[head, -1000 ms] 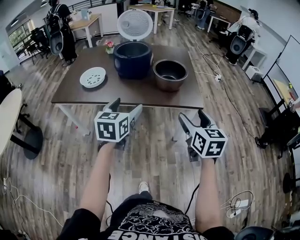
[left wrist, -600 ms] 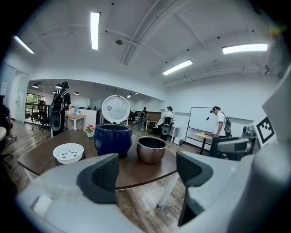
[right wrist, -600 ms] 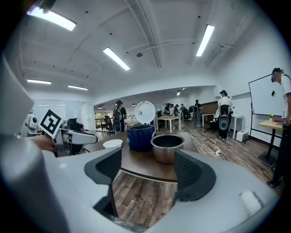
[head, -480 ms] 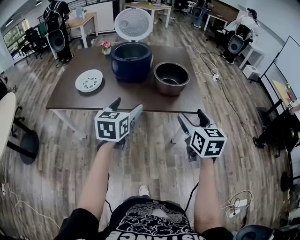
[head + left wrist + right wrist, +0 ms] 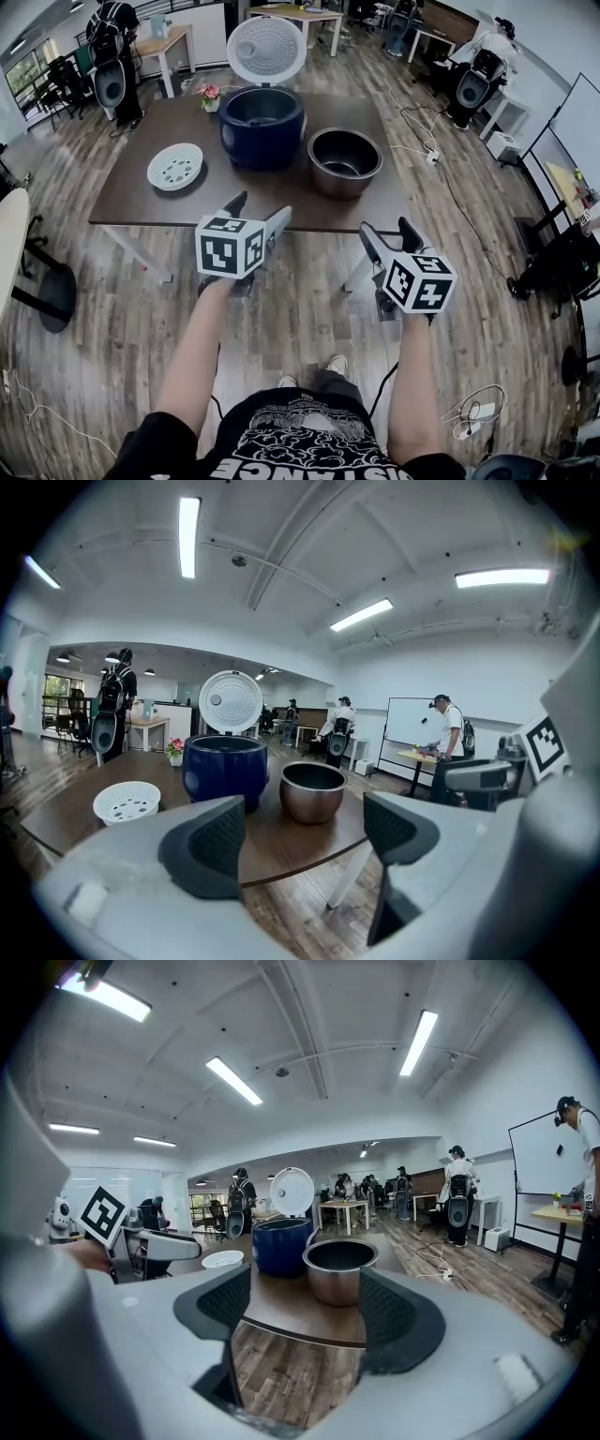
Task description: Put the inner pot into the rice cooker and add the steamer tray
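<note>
A dark blue rice cooker (image 5: 262, 125) stands on the brown table (image 5: 141, 192) with its white lid (image 5: 266, 51) raised. To its right sits the metal inner pot (image 5: 344, 161), empty. The white steamer tray (image 5: 175, 167) lies at the table's left. All three also show in the left gripper view: cooker (image 5: 225, 770), pot (image 5: 312, 790), tray (image 5: 127, 802). My left gripper (image 5: 256, 211) and right gripper (image 5: 387, 234) hover open in front of the table's near edge, both holding nothing. In the right gripper view the pot (image 5: 340, 1268) lies straight ahead.
A small pot of pink flowers (image 5: 209, 96) stands behind the cooker at the table's back left. Other desks, chairs and people with backpacks fill the room behind. A cable and power strip (image 5: 431, 153) lie on the wood floor right of the table.
The table and its objects have drawn slightly closer in the head view as I stepped forward. Both grippers stay open and in much the same pose.
</note>
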`<action>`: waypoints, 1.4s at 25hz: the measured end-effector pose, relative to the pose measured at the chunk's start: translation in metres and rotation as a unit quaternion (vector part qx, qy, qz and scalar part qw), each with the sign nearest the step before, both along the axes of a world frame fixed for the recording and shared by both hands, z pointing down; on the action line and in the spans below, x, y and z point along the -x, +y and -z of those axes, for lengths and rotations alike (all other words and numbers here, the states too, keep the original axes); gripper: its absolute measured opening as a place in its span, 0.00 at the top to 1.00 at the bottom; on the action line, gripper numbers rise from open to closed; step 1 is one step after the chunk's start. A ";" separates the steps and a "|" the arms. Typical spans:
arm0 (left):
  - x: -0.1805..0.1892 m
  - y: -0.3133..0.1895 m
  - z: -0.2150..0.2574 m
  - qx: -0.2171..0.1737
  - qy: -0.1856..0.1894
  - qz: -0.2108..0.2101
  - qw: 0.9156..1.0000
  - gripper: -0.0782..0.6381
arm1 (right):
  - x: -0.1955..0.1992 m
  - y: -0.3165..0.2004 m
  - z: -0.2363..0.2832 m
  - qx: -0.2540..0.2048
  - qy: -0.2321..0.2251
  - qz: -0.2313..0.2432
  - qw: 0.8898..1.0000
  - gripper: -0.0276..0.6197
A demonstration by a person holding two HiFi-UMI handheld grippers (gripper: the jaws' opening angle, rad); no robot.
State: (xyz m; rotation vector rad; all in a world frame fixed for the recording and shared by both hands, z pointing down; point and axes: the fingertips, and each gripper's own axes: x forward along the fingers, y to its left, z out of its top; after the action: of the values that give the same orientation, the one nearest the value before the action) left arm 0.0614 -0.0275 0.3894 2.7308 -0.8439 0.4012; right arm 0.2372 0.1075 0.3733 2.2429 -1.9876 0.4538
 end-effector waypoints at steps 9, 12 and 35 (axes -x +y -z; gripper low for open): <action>-0.033 -0.032 -0.002 -0.016 -0.012 0.005 1.000 0.34 | -0.032 -0.039 -0.010 -0.008 -0.009 0.010 1.000 0.42; -0.052 -0.044 -0.005 -0.016 -0.015 0.006 1.000 0.34 | -0.051 -0.055 -0.012 -0.010 -0.012 0.014 1.000 0.42; -0.173 -0.160 -0.025 0.027 -0.037 0.074 0.996 0.34 | -0.192 -0.196 -0.032 0.025 -0.034 0.078 0.996 0.42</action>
State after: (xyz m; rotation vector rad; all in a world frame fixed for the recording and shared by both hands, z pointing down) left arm 0.2343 -0.1880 0.4146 2.5972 -1.0321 0.4898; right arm 0.4291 -0.0884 0.4049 2.0514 -2.1391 0.5625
